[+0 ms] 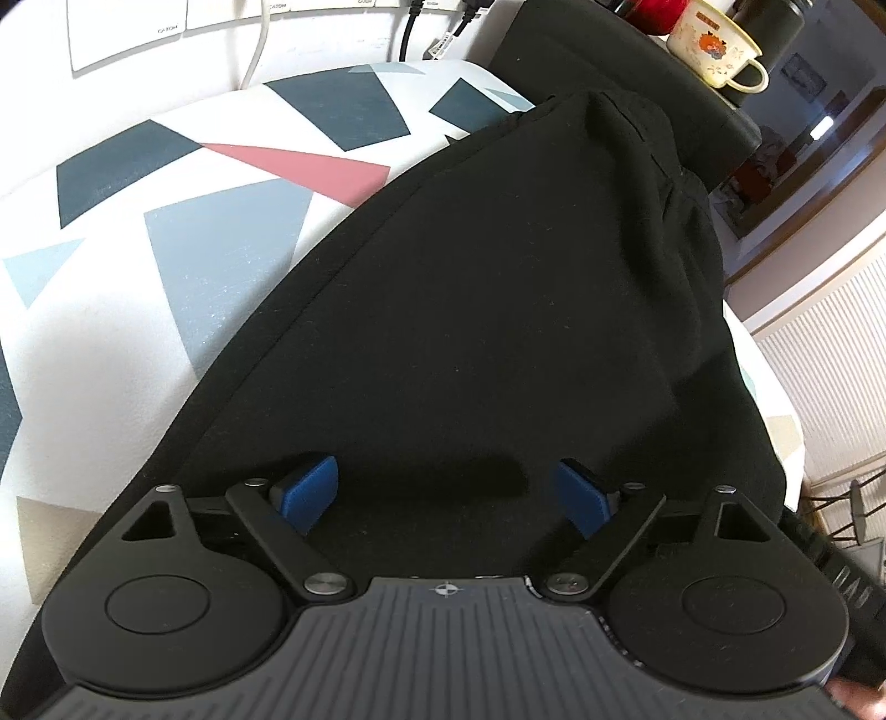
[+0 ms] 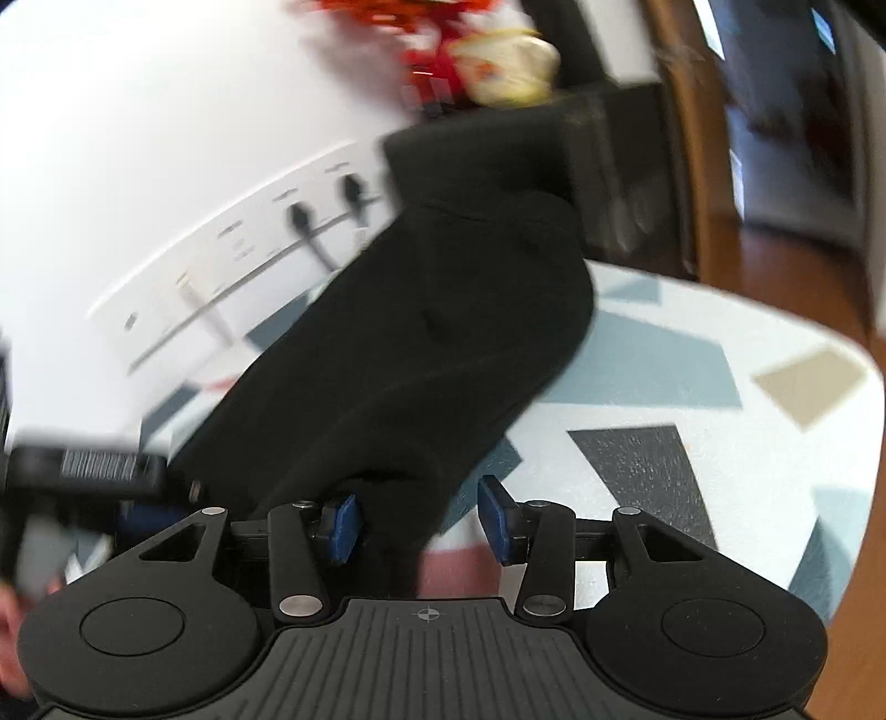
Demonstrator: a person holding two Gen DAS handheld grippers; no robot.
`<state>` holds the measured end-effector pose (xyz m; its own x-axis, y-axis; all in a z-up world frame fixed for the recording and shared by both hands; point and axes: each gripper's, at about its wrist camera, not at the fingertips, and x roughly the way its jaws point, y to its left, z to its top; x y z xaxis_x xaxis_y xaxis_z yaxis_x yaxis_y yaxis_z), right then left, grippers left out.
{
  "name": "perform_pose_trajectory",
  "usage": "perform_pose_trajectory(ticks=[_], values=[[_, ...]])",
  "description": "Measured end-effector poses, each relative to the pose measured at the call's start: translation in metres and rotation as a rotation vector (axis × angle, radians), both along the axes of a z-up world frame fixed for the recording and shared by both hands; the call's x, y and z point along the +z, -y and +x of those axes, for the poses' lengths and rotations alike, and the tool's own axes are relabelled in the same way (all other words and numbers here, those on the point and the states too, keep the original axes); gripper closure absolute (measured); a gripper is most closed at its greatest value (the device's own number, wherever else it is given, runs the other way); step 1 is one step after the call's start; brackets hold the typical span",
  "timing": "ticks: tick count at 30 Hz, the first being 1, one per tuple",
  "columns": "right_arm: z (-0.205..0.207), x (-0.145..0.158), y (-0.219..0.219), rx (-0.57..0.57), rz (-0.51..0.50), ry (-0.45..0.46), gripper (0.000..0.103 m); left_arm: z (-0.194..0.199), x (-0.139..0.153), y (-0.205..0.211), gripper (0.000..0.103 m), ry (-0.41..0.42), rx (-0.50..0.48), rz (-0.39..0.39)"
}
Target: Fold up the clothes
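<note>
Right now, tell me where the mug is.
The mug sits top right in the left wrist view, on a black block beyond the black garment, beside a red object.

Both grippers: black ribbed bodies, round hubs, silver screws, blue-padded jaws.

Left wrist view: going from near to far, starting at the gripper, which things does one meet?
Left gripper with blue pads → black fabric garment spread on the geometric-patterned white cloth → black box-like surface → cream floral cup with a handle.
</note>
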<state>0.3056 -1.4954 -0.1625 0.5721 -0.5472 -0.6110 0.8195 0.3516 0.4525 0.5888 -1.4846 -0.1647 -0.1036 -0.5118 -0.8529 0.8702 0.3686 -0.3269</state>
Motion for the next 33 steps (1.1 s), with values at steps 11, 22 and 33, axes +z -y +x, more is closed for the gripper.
perform_pose_trajectory(ticks=[11, 22, 33], values=[[-0.055, -0.006, -0.023, 0.031, -0.018, -0.164, 0.09, 0.011, -0.002, 0.001, 0.014, -0.013, 0.023, -0.031], [-0.054, -0.014, -0.003, -0.005, 0.342, 0.358, 0.078, 0.003, -0.004, 0.006, 0.006, 0.007, -0.004, -0.027], [-0.062, -0.026, -0.005, -0.065, 0.346, 0.328, 0.098, 0.013, -0.004, 0.008, 0.006, -0.019, -0.031, -0.03]])
